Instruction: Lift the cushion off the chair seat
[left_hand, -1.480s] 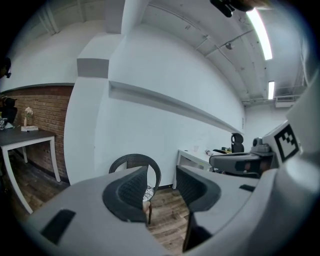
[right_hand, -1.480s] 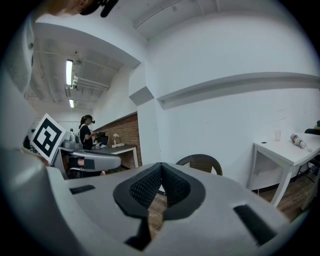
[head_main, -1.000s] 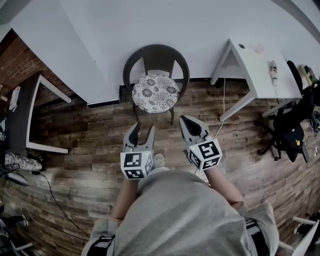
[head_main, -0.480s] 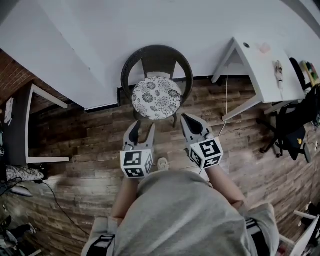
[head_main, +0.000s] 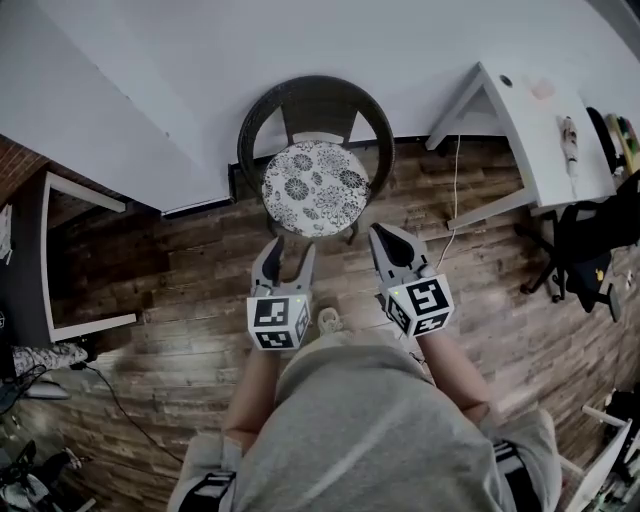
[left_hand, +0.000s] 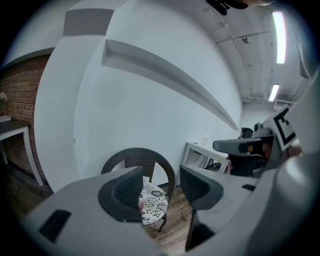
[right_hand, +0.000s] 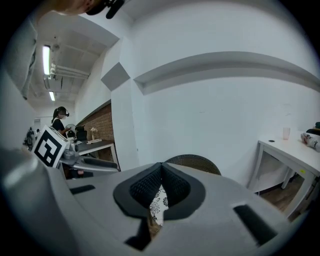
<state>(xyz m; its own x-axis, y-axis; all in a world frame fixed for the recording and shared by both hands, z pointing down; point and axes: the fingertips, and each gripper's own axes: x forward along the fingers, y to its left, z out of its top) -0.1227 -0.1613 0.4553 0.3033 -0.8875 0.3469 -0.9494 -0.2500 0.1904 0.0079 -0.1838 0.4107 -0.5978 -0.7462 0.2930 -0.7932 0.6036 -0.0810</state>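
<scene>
Wood floor (head_main: 180, 270): right tongs (head_main: 384, 238) closed, pointing at chair (head_main: 246, 143).

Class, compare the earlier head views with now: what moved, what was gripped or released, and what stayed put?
Both grippers have advanced toward the chair: the left gripper, jaws opening with nothing between them, and the right gripper, jaws together, are now near its front edge. Nothing was gripped. The cushion stays flat on the seat.

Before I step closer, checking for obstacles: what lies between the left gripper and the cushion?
Only bare plank floor, seen in the head view, between the left gripper, its jaws opening and empty, and the cushion on the chair.
</scene>
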